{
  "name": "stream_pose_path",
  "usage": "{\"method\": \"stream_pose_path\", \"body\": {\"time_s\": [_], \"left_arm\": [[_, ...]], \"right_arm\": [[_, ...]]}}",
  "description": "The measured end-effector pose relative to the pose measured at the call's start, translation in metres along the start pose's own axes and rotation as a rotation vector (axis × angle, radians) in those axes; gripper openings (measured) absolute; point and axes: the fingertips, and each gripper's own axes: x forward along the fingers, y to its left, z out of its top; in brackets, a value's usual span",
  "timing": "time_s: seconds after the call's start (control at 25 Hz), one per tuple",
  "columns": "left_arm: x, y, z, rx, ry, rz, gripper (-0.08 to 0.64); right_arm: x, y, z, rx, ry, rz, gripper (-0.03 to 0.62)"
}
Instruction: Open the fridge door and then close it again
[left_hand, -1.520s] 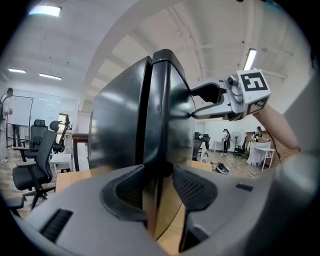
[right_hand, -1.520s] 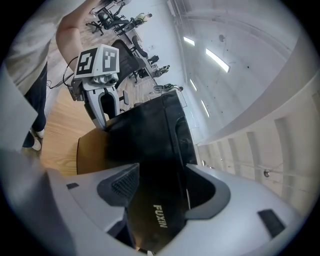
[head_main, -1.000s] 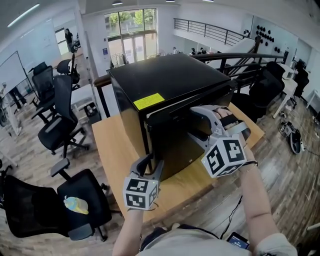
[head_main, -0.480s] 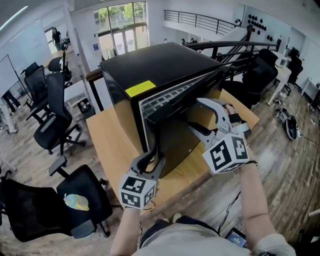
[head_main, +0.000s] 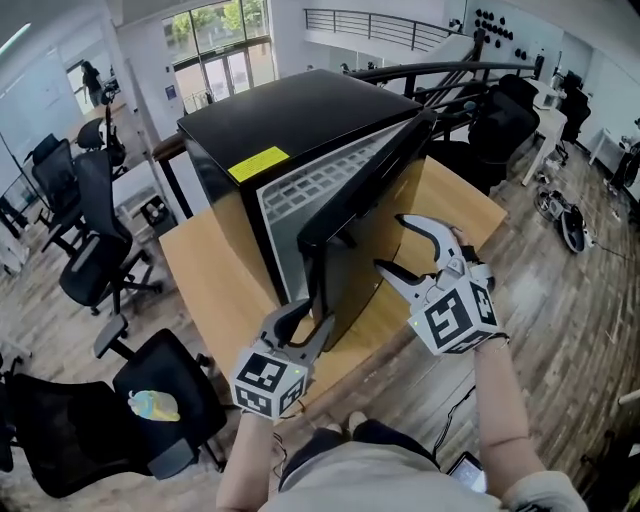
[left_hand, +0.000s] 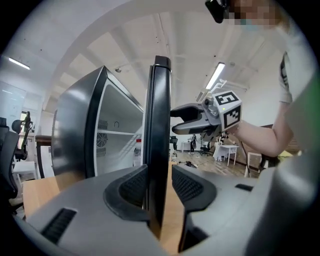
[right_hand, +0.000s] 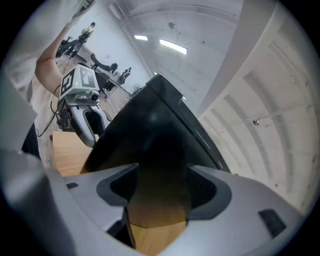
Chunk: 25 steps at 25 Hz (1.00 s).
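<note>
While the black fridge (head_main: 300, 125) stands on a wooden table (head_main: 215, 290) at frame centre, we find its door (head_main: 372, 235) swung partly ajar, its pale interior showing. Our left gripper (head_main: 308, 320), low centre, straddles the door's lower edge. Its jaws have just narrowed, with one pad against the panel and a sliver of gap at the other. Our right gripper (head_main: 392, 243), right of centre, gapes empty near the door's front.
</note>
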Motion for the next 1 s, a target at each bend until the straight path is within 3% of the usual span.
{"method": "stream_pose_path", "body": {"time_s": [0.2, 0.32, 0.56, 0.72, 1.0], "left_arm": [[-0.001, -0.016, -0.001, 0.018, 0.005, -0.072, 0.149], [-0.001, -0.027, -0.001, 0.021, 0.006, -0.109, 0.149], [0.0, -0.054, -0.004, 0.039, 0.014, -0.202, 0.149], [0.002, -0.074, -0.005, 0.054, 0.008, -0.269, 0.149], [0.011, -0.108, -0.007, 0.069, 0.014, -0.359, 0.141]], "right_arm": [[-0.015, 0.019, -0.005, 0.148, -0.034, 0.015, 0.281], [-0.026, 0.02, -0.003, 0.218, -0.059, -0.019, 0.234], [-0.044, 0.037, -0.003, 0.352, -0.094, -0.021, 0.229], [-0.059, 0.05, -0.003, 0.498, -0.173, -0.005, 0.229], [-0.091, 0.069, -0.016, 0.616, -0.177, -0.02, 0.227]]}}
